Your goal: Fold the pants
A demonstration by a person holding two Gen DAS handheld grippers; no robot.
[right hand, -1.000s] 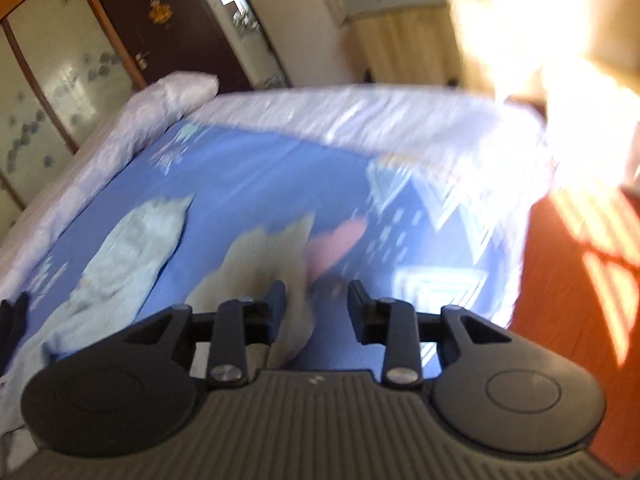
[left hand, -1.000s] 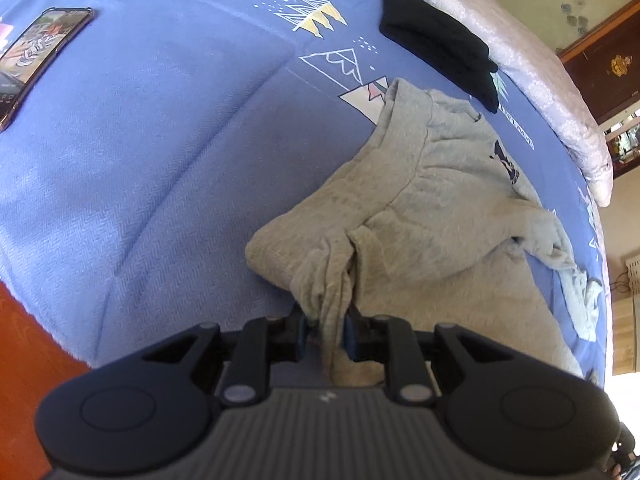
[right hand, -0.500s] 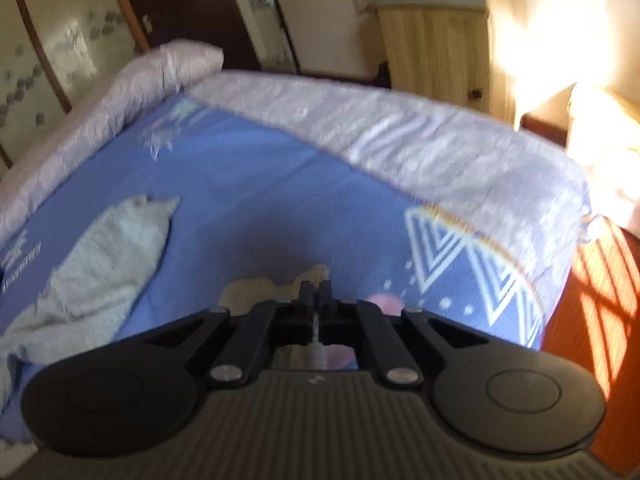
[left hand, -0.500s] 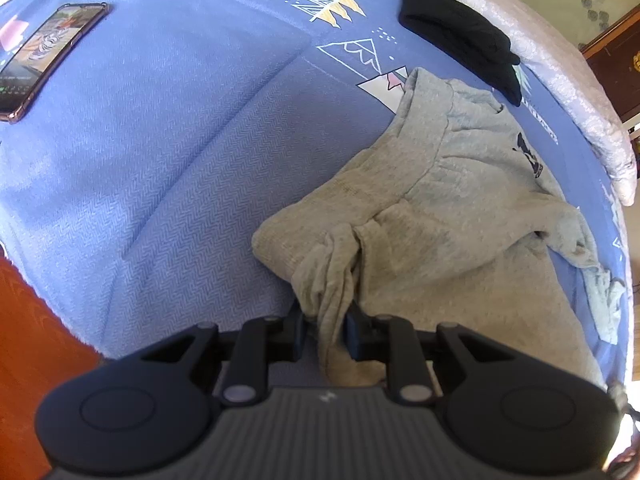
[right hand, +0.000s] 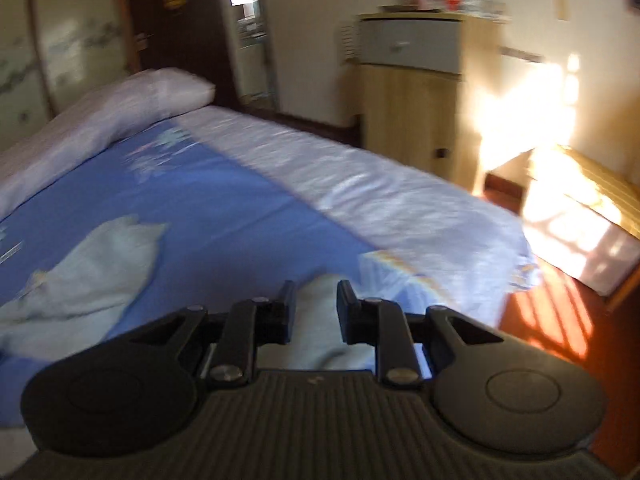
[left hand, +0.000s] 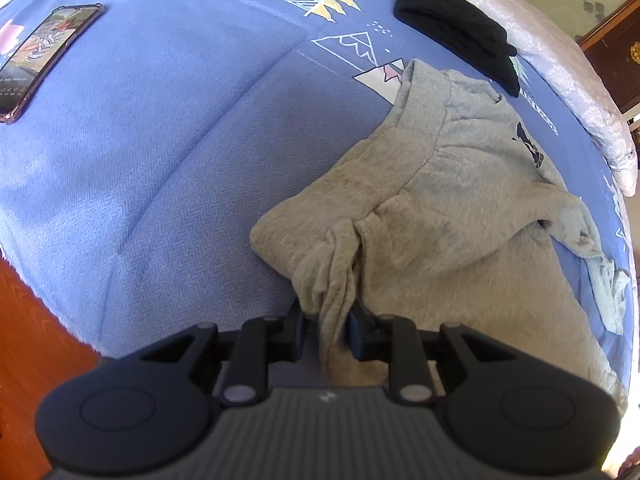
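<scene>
the grey pants [left hand: 452,216] lie on the blue bedspread [left hand: 168,128], towards its right part as the left wrist view shows it. they are rumpled rather than flat: the ribbed waistband runs from the far end down towards the camera, one leg trails off to the right edge, and a small dark print shows on the upper cloth.

left gripper [left hand: 326,326]: its fingers are clamped on a bunched, twisted fold of the grey cloth at the near edge of the garment. the cloth is pinched between the pads and hangs through them.

right gripper [right hand: 312,308]: the fingers stand somewhat apart, with pale cloth lying in the gap between them. the view is blurred, so i cannot tell whether the pads press on the cloth or merely straddle it.

other items: a dark folded garment [left hand: 456,28] lies beyond the pants near the pale pillow edge; a phone [left hand: 44,60] lies well apart at the far left of the bedspread; a pale blue-grey cloth [right hand: 88,280] lies on the bed in the right wrist view.

progress, as a judgement: no clean fold line is visible and the legs are not laid together. the task appears to be at an early stage, with the garment gripped for spreading or alignment. flattening, the lengthwise fold and the cross folds appear outstanding.
</scene>
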